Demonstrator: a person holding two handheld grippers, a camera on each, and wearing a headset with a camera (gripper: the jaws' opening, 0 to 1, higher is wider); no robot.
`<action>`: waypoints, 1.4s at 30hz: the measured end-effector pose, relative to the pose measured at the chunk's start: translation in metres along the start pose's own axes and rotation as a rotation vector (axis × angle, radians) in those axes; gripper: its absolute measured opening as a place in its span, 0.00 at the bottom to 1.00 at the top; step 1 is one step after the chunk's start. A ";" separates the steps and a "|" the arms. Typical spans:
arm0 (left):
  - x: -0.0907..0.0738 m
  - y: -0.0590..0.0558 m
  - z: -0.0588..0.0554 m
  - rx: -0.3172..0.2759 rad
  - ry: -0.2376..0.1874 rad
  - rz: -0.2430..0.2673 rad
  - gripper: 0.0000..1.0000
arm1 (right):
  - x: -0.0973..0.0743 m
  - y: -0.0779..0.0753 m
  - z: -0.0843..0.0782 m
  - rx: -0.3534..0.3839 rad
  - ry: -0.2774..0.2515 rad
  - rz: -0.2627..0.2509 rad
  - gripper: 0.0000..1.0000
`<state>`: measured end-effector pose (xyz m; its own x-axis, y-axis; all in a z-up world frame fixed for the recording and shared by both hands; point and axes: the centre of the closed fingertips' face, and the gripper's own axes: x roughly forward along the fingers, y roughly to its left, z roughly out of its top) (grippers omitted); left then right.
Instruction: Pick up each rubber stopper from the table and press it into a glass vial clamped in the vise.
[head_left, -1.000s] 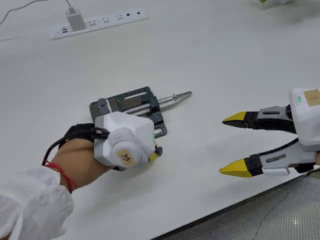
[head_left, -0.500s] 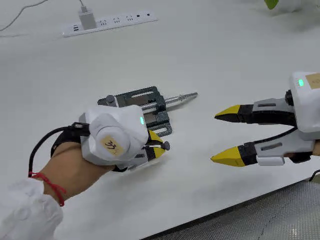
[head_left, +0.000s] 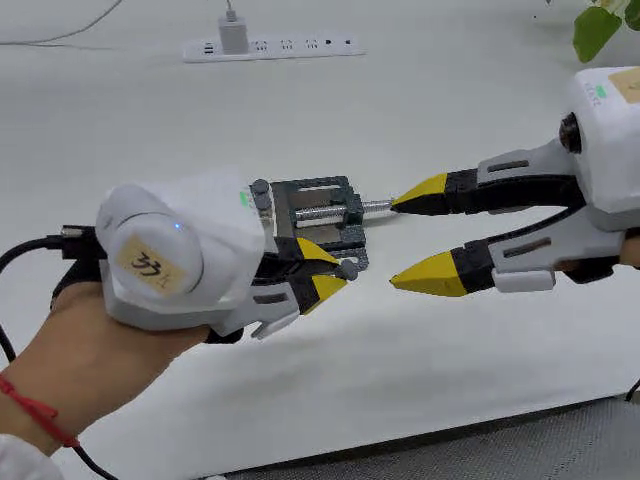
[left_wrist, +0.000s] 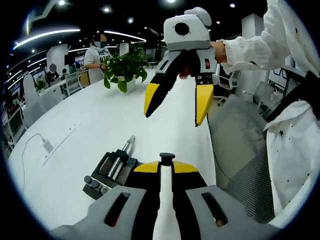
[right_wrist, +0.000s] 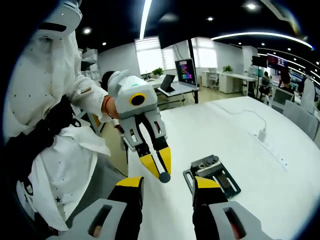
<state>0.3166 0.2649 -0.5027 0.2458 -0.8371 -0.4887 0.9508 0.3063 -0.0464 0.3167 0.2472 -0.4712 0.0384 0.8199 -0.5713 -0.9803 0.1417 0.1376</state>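
- My left gripper (head_left: 338, 270) comes in from the left of the head view, its yellow-tipped jaws closed down to a narrow gap on the rubber stopper (head_left: 349, 269).
- The stopper is a small, dark grey, rounded piece held right at the jaw tips. It sits above the white table (head_left: 450, 110), just in front of the near corner of the vise (head_left: 315, 212).
- In the left gripper view, the stopper (left_wrist: 166, 158) has a wider cap at its far end and a narrower shank that drops into the seam between the jaws. Its long axis runs along the jaws, cap end pointing forward and away from my hand.
- In the right gripper view, the stopper (right_wrist: 164, 177) shows as a dark knob at the bottom of the left gripper's downward-slanted tips. It hangs beside the vise (right_wrist: 212, 175).
- The vise is dark grey metal and sits flat on the table. Its screw handle (head_left: 375, 205) sticks out to the right in the head view.
- I cannot tell what is between the vise jaws.
- My right gripper (head_left: 392, 245) reaches in from the right with its jaws spread wide and nothing between them.
- Its upper tip appears to meet the end of the screw handle, and its lower tip is near the stopper but apart from it.
- A white power strip (head_left: 270, 47) lies at the far edge of the table.
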 end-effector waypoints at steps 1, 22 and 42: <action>-0.004 0.000 0.002 -0.011 -0.009 0.012 0.04 | 0.002 0.000 0.001 -0.007 0.019 0.015 0.34; -0.043 -0.018 0.025 -0.076 -0.148 0.087 0.04 | 0.025 0.037 0.030 -0.124 0.118 0.165 0.12; -0.049 -0.026 0.034 -0.042 -0.154 0.061 0.04 | 0.022 0.048 0.036 -0.153 0.137 0.190 0.08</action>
<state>0.2859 0.2824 -0.4484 0.3316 -0.8751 -0.3524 0.9255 0.3743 -0.0587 0.2773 0.2923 -0.4479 -0.1652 0.7395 -0.6526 -0.9857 -0.1012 0.1349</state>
